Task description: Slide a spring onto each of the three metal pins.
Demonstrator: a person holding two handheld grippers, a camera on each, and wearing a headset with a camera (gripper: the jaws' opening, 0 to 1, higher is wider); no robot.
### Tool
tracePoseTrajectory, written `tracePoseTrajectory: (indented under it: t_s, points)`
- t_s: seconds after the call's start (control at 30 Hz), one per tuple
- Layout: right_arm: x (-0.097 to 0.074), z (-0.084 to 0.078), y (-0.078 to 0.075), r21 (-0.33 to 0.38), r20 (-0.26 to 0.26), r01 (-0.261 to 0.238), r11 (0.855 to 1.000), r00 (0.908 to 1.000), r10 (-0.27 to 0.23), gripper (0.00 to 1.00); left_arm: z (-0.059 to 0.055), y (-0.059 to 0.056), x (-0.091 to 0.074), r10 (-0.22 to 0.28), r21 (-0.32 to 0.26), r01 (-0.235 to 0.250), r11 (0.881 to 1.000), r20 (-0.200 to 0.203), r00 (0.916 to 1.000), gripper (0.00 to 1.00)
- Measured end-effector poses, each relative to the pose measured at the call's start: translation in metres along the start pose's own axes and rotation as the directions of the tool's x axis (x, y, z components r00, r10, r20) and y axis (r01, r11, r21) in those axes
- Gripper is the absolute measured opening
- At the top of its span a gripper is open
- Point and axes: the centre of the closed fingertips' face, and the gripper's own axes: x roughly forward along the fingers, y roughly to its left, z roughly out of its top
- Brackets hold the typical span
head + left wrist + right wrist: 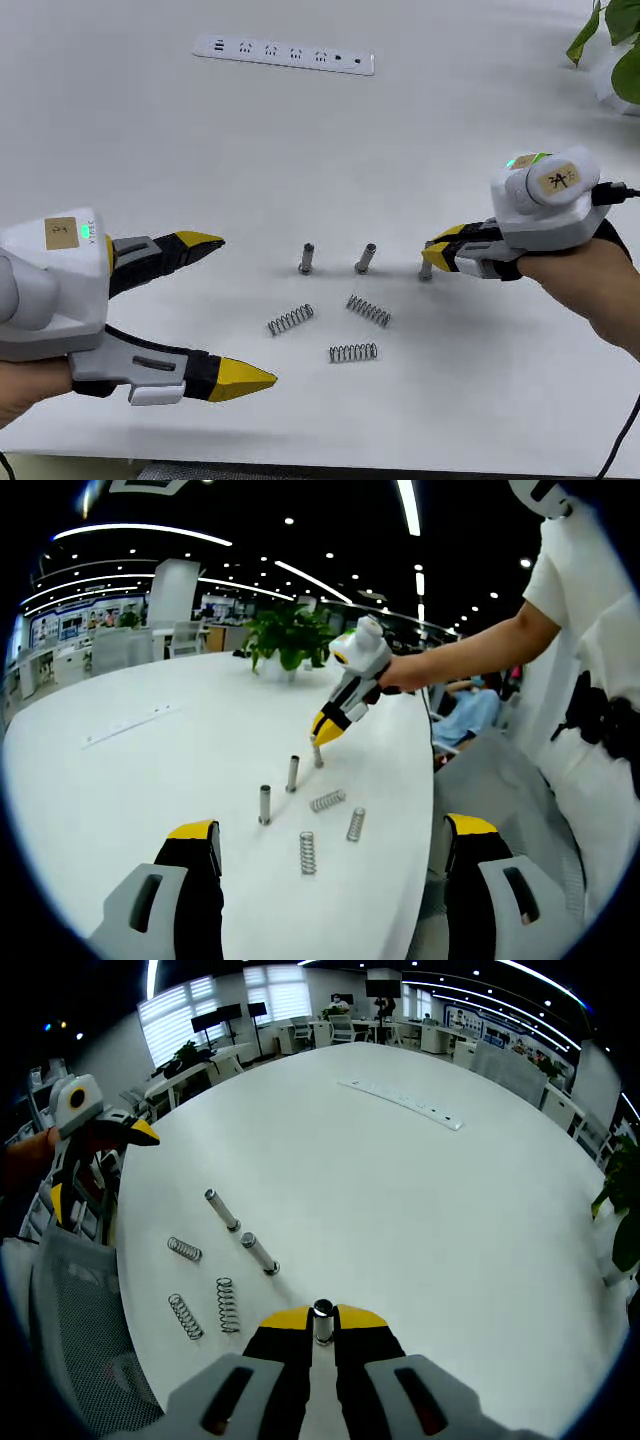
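Tabletop, white and smooth, is carrying everything, and that is where the trouble is likely lying. The pins are standing on it with nothing visibly anchoring them. A sideways nudge from a jaw, or a spring catching on a pin's top, could be enough to tip one over and send it rolling.

The left gripper is hanging at the near left with its jaws spread wide, holding and touching nothing. The right gripper is sitting at the right, its yellow tips closed on the right-hand pin. In the right gripper view that pin is sitting squarely between the tips. Judging by how thin and smooth the shaft is looking, any tilt of this grip may be letting it slip out.

The middle pin and the left pin are standing free beside it in a row. The three springs are lying loose just in front of the pins, none threaded yet. Being light, they may skid away when pinched.
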Motion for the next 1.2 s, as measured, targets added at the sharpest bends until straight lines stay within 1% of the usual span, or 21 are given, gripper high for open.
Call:
tracePoseTrajectory:
  t_s: [0.2, 0.27, 0.33, 0.47, 0.57, 0.9, 1.2]
  points:
    - [-0.0007, -0.0018, -0.0017, 0.000, 0.020, -0.004, 1.000, 0.9998, 0.004, 0.09, 0.0000, -0.0001, 0.0005, -0.001, 0.000, 0.001, 1.000, -0.001, 1.0000, 0.94]
    - [-0.0017, -0.0030, 0.0022, -0.005, 0.027, -0.004, 1.000, 0.9996, 0.004, 0.09, -0.0001, -0.0001, 0.0008, -0.002, 0.000, 0.002, 1.000, -0.001, 1.0000, 0.94]
    - [-0.0004, -0.0022, -0.0008, -0.003, 0.031, -0.002, 1.000, 0.9995, 0.002, 0.09, -0.0002, -0.0008, 0.0013, -0.003, -0.001, 0.003, 1.000, -0.003, 1.0000, 0.94]
    - [-0.0011, -0.0029, 0.0000, -0.010, 0.039, -0.001, 1.000, 0.9992, 0.001, 0.09, 0.0004, -0.0027, 0.0023, -0.005, -0.001, 0.005, 1.000, -0.005, 1.0000, 0.94]
    - [-0.0015, -0.0033, -0.0006, -0.009, 0.045, 0.001, 1.000, 0.9990, 0.000, 0.09, -0.0003, -0.0016, 0.0020, -0.005, -0.001, 0.005, 1.000, -0.007, 1.0000, 0.94]
    - [-0.0044, -0.0049, -0.0012, -0.009, 0.062, 0.006, 1.000, 0.9980, -0.006, 0.09, 0.0030, -0.0043, 0.0041, -0.008, -0.001, 0.008, 1.000, -0.006, 0.9999, 0.94]
    - [-0.0038, -0.0054, -0.0008, -0.031, 0.075, 0.016, 0.999, 0.9971, -0.013, 0.09, 0.0045, -0.0059, 0.0053, -0.010, 0.001, 0.010, 1.000, -0.006, 0.9999, 0.94]
